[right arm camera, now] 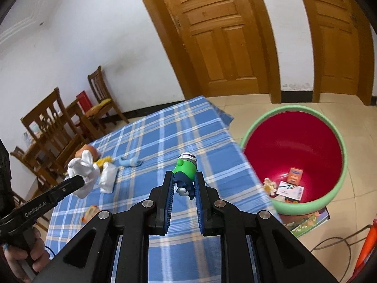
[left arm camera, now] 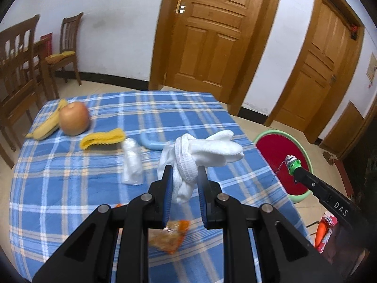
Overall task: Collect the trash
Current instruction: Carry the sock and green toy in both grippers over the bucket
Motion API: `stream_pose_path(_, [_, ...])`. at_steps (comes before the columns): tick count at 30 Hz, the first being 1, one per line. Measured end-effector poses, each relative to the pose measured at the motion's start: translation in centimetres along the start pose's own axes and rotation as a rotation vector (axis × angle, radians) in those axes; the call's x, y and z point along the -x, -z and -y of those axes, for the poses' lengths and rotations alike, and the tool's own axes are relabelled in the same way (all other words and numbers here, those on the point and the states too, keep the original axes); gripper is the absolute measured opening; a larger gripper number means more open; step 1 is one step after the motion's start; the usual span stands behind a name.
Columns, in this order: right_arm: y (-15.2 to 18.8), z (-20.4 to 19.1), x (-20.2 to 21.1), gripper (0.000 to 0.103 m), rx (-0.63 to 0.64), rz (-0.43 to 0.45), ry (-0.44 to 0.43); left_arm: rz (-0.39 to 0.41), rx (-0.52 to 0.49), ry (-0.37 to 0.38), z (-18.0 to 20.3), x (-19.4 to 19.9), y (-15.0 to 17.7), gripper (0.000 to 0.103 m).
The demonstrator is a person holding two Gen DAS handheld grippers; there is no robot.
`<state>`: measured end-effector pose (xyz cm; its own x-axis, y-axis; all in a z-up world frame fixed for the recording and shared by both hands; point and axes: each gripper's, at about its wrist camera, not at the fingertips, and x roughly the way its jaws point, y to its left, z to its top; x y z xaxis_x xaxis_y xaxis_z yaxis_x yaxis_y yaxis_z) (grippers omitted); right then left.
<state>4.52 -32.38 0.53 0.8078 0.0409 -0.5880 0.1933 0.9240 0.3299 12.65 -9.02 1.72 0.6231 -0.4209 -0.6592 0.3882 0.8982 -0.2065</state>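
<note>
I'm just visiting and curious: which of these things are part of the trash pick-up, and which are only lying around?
Part of the job:
bin
wrapper
banana peel
white socks in left gripper
toy figure in right gripper

Lying about:
apple
chairs
doors

- The left hand-held gripper [left arm camera: 185, 176] is matt black plastic with ribbed blue pads and bright metal pivot pins.
- The knotted white socks [left arm camera: 202, 153] are soft ribbed knit cloth.
- The worktop [left arm camera: 70, 179] wears a matt woven blue plaid cloth.
- The green toy figure [right arm camera: 185, 167] is smooth, glossy plastic.
- The bin [right arm camera: 294, 141] is smooth plastic, red inside with a green rim.
- The orange wrapper [left arm camera: 172, 238] is crinkled, shiny film.
- The doors [left arm camera: 212, 35] are varnished wood with a slight sheen.
</note>
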Motion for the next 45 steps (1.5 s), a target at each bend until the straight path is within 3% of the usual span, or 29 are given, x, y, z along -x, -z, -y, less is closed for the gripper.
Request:
stream_pose_path(22, [-0.6, 9.1, 1.9, 0.017, -0.160, 0.052, 0.110, -0.061, -0.167, 0.178, 12.3, -5.9, -1.1, 0.019])
stream_pose_path(37, [-0.4, 13.8, 1.3, 0.018, -0.244, 0.033, 0.170, -0.129, -0.225, 0.204, 17.4, -11.3, -0.9, 0.019])
stream_pose_path(45, [-0.3, 14.8, 1.2, 0.020, -0.270, 0.033, 0.178, -0.151, -0.238, 0.203, 18.3, -12.9, -0.6, 0.019])
